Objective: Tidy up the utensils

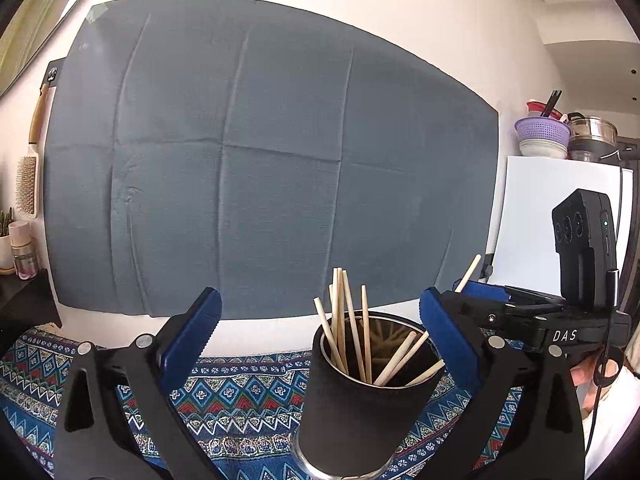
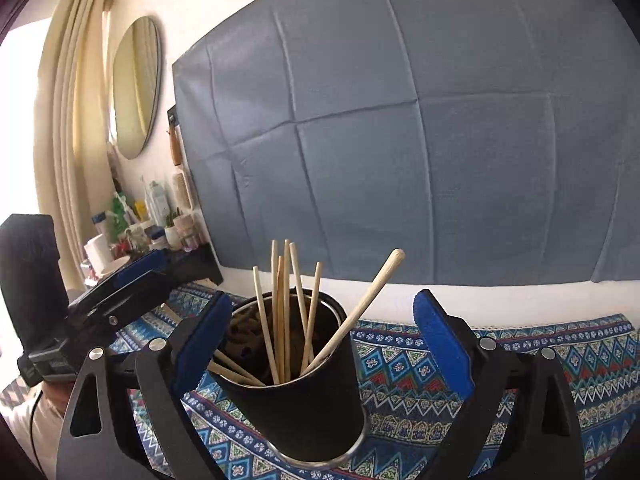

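Observation:
A black cup [image 1: 360, 412] with a metal rim stands on the patterned blue tablecloth [image 1: 240, 384] and holds several pale wooden chopsticks [image 1: 344, 320], upright or leaning. My left gripper [image 1: 320, 294] is open, and the cup sits low between its blue pads, nearer the right one, touching neither. In the right wrist view the same cup [image 2: 300, 412] and chopsticks [image 2: 280, 304] sit between the wide-open jaws of my right gripper [image 2: 323, 295], close to the left pad [image 2: 200, 344]. One thicker stick [image 2: 372, 292] leans right. Nothing is gripped.
A grey cloth [image 1: 260, 152] hangs on the white wall behind the table. A dark shelf of bottles [image 2: 160, 220], a mirror [image 2: 136, 84] and curtains stand on the left. On the right, a white fridge [image 1: 552, 208] carries bowls and pots. A hand shows at lower right.

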